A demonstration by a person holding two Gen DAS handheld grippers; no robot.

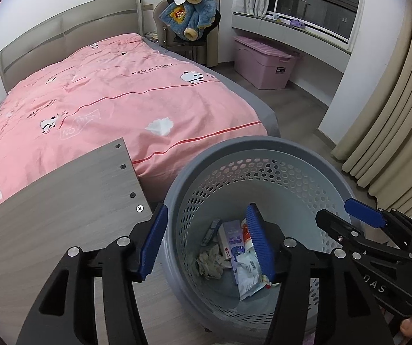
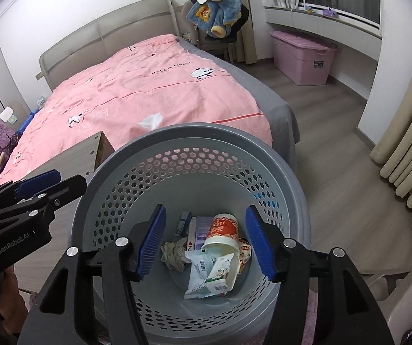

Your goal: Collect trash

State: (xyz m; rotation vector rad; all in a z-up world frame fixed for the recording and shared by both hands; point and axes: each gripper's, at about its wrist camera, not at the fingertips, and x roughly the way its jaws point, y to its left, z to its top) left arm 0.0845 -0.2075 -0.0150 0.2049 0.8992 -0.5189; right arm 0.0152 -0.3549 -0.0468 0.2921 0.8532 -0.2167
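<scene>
Your left gripper [image 1: 207, 243] and right gripper [image 2: 206, 243] both stand open, holding nothing, above the grey perforated plastic basket [image 2: 136, 184]; the trash, a red-and-white paper cup [image 2: 223, 231] and wrappers [image 2: 203, 276], lies at its bottom.

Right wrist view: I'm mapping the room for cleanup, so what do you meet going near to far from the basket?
Basket → white tissue on the pink bedspread → headboard.

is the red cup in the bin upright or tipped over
Tipped over. In the right wrist view the cup lies on its side on the other trash at the bottom of the bin, its open mouth facing the camera.
</scene>
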